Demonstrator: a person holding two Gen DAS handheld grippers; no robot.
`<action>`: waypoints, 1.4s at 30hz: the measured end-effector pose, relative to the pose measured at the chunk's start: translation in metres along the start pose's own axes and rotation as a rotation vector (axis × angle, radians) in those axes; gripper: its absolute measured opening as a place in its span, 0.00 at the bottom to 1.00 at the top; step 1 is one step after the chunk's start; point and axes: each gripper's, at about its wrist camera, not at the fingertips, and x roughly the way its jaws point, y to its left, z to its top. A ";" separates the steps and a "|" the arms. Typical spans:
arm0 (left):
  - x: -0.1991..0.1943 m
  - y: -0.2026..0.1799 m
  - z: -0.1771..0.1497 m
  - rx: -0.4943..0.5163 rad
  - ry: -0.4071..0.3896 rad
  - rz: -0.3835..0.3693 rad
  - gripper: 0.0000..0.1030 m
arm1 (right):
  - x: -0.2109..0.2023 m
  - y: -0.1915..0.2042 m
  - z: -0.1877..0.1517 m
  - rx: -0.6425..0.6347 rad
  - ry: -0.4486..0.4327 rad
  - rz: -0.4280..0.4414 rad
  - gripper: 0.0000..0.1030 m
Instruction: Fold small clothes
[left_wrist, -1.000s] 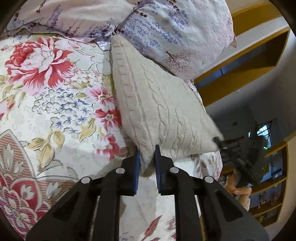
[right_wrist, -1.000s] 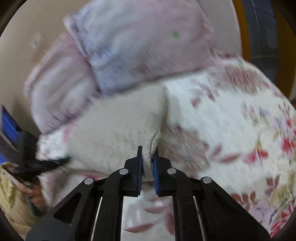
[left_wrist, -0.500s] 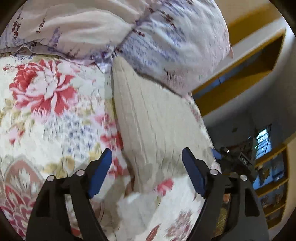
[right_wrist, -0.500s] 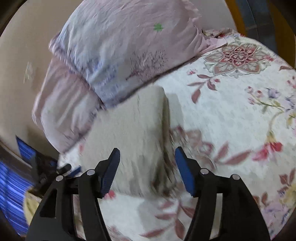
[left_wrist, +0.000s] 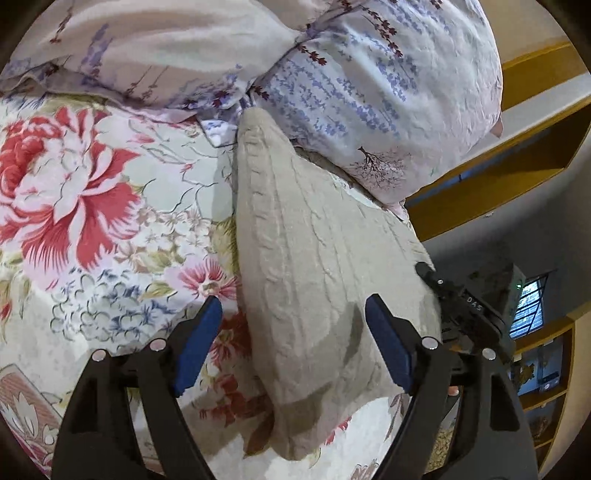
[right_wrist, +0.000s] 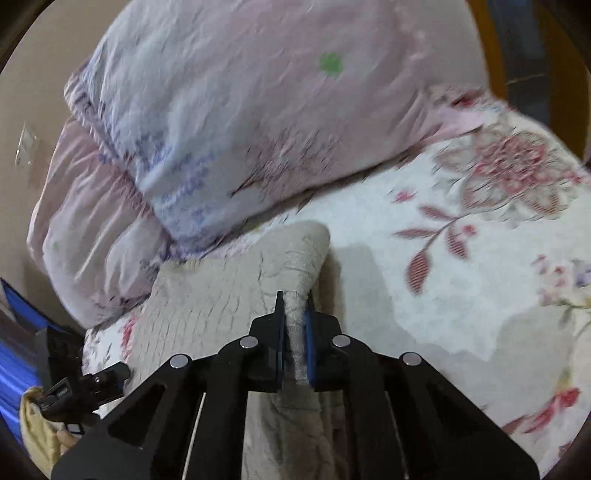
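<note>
Clearly the right gripper (right_wrist: 293, 332) pinches a raised ridge of the beige knit garment (left_wrist: 314, 266), while the left gripper (left_wrist: 293, 343) hangs spread wide over the garment's near end, holding nothing. The garment lies on the floral bedspread (left_wrist: 92, 221), its far end touching the lavender pillow (left_wrist: 388, 92). A fold looks to be in progress; next, likely, the pinched edge must be carried across the garment.

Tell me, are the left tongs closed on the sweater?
No, the left tongs stand wide open, one blue pad on each side of the sweater.
</note>
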 end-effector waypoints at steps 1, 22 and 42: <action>0.002 -0.002 0.001 0.006 0.001 -0.001 0.77 | 0.001 -0.007 0.000 0.020 -0.005 -0.042 0.08; 0.017 -0.005 -0.001 -0.011 0.035 -0.052 0.79 | 0.009 0.029 -0.033 -0.186 0.070 -0.067 0.38; 0.030 -0.001 0.020 -0.110 0.043 -0.150 0.79 | 0.034 -0.034 -0.015 0.175 0.268 0.239 0.60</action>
